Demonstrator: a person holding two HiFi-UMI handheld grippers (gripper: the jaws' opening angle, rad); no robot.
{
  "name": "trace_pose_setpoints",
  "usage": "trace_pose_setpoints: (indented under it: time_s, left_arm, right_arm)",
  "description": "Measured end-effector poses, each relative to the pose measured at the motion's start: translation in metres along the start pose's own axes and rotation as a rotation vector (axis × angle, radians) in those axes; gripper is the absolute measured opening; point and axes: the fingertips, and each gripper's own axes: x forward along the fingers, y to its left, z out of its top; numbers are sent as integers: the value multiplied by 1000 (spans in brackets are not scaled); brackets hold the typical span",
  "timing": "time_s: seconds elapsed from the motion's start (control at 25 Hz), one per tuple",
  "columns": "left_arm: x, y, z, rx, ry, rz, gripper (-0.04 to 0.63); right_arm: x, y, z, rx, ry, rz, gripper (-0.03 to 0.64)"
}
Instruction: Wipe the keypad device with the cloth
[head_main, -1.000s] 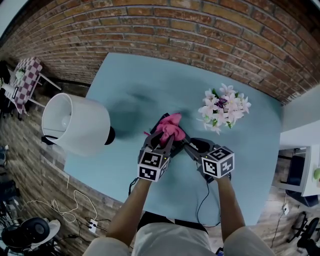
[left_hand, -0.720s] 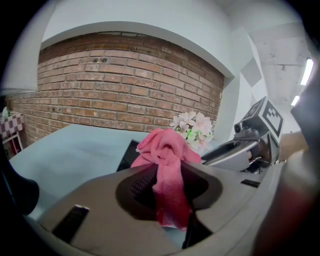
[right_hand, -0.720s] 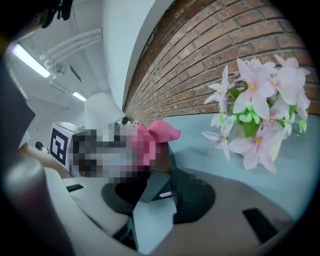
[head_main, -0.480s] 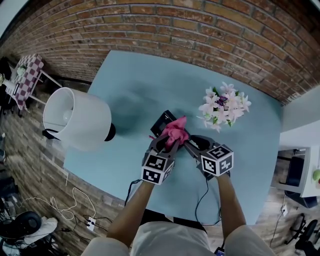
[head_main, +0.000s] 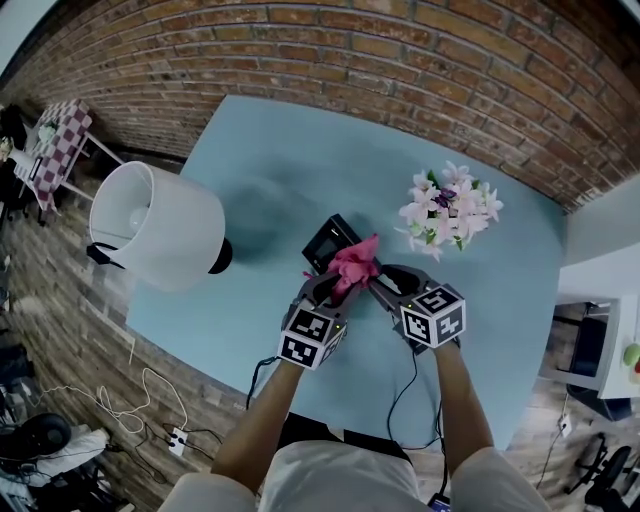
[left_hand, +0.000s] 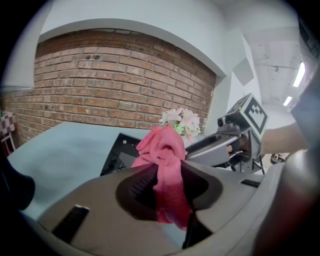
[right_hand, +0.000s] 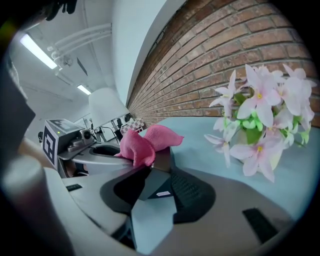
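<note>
Left gripper clamped on cloth; cloth bunched over keypad near edge, mid-table. Right gripper: jaws just opening, now apart, keypad corner between them. Flowers nearby.

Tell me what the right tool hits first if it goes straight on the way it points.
The keypad device: its dark edge sits between the right tool's jaws, which have just been opening. Right behind it is the pink cloth, held by the left tool. Depth is hard to judge.
</note>
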Motion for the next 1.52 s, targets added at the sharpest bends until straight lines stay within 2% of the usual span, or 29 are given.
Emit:
trace_pose_setpoints:
  time_s: [0.24, 0.56, 0.84, 1.32, 1.52]
  left_arm:
    - [-5, 15, 15, 38, -21, 39, 137]
    - [5, 60, 36, 42, -39, 161, 137]
    - [10, 75, 20, 42, -15, 148, 141]
    - [8, 86, -3, -46, -15, 130, 144]
    - [4, 92, -23, -69, 24, 134, 144]
  right_arm:
    - [-1, 1, 0, 12, -5, 0, 186]
    - [0, 2, 0, 12, -6, 9, 186]
    - [0, 3, 0, 21, -9, 15, 187]
    - [0, 1, 0, 25, -9, 28, 187]
    - [1, 0, 0, 30, -9, 25, 187]
